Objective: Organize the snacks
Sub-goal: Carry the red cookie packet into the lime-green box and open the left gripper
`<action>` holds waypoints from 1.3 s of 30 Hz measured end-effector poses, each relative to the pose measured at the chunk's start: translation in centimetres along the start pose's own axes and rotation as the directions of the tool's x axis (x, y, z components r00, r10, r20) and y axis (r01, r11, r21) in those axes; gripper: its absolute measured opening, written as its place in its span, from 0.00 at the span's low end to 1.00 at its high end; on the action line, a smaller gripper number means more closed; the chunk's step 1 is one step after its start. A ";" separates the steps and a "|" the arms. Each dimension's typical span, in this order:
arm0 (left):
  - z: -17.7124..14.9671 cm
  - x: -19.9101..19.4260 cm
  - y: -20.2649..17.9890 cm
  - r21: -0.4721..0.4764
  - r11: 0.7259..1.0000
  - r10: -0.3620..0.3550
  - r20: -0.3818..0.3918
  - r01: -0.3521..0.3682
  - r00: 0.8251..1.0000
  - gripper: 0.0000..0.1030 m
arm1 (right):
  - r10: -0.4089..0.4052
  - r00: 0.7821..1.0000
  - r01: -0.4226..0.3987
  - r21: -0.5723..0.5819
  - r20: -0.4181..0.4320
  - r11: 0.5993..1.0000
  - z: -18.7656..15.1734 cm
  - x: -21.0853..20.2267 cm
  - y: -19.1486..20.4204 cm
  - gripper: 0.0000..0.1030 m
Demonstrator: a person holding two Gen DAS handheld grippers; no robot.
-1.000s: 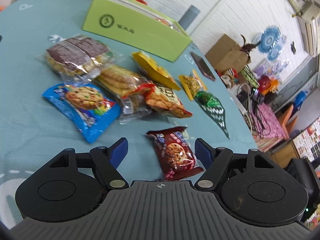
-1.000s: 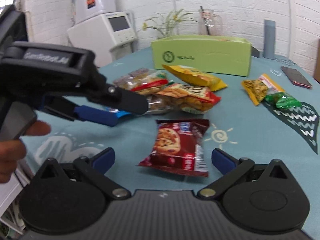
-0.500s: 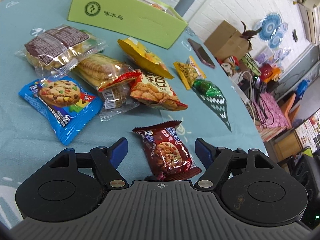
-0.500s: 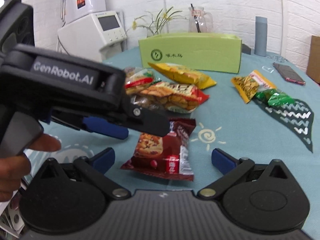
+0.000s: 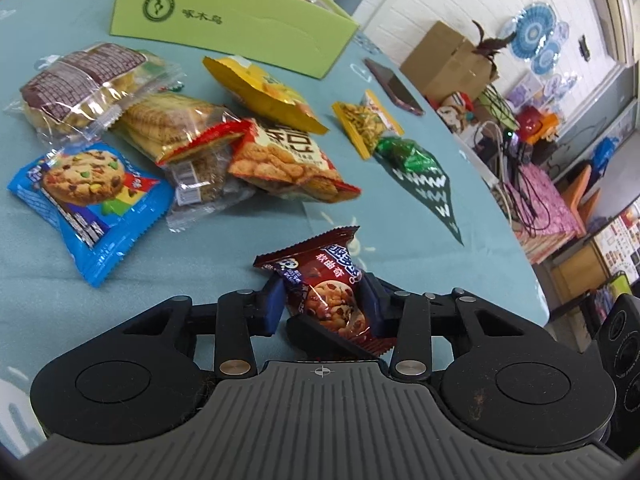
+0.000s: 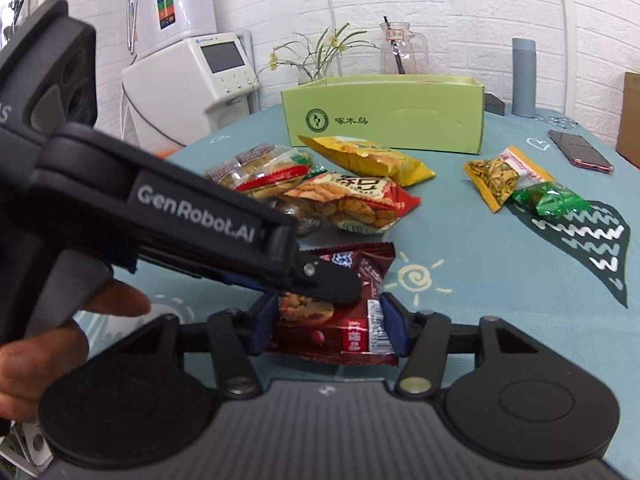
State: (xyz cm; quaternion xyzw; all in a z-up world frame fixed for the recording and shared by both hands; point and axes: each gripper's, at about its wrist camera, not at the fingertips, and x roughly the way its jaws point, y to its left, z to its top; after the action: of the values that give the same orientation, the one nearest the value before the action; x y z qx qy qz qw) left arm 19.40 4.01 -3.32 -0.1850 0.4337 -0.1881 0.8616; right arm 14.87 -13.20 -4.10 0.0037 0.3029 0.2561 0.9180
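Note:
A dark red chocolate-chip cookie packet lies on the teal tablecloth, nearest of the snacks. My left gripper has its jaws closing, and both blue pads press the packet's sides so it buckles upward. From the other side my right gripper is closing too, its pads against the edges of the same packet. The left gripper's black finger crosses over the packet's top in the right wrist view. A light green open box stands at the back of the table.
Behind the packet lie a blue cookie packet, clear biscuit packs, an orange cracker bag, a yellow bag, a nut pack and a green pack. A phone lies near the table's right edge. A hand holds the left gripper.
Both grippers' jaws went from wide open to closed against the red cookie packet. The left gripper moved forward over it, and the packet now buckles between the pads.

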 end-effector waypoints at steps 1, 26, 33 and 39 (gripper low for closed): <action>-0.1 -0.1 -0.2 -0.006 1.000 -0.007 -0.002 0.006 1.000 0.18 | -0.001 1.000 0.001 0.011 0.002 1.000 -0.1 -0.4 -0.2 0.57; 31.8 6.4 8.2 -0.027 0.990 0.138 0.231 -0.135 0.963 0.17 | 0.097 0.993 -0.084 -0.200 0.059 0.976 27.0 24.1 -5.2 0.65; 31.4 6.8 9.7 -0.036 0.987 0.160 0.254 -0.156 0.954 0.38 | 0.118 0.992 -0.109 -0.181 0.042 0.978 26.5 25.6 -5.6 0.72; 27.8 1.4 6.1 0.020 0.994 0.096 0.324 -0.108 0.941 0.54 | 0.102 0.981 -0.080 -0.134 0.168 0.988 25.4 16.6 -6.5 0.78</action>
State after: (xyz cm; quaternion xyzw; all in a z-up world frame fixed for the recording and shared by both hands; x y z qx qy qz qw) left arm 43.89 12.90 8.24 -0.1743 0.2923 -0.1186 0.9328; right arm 43.48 -7.21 6.41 -0.0185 0.2041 0.3153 0.9266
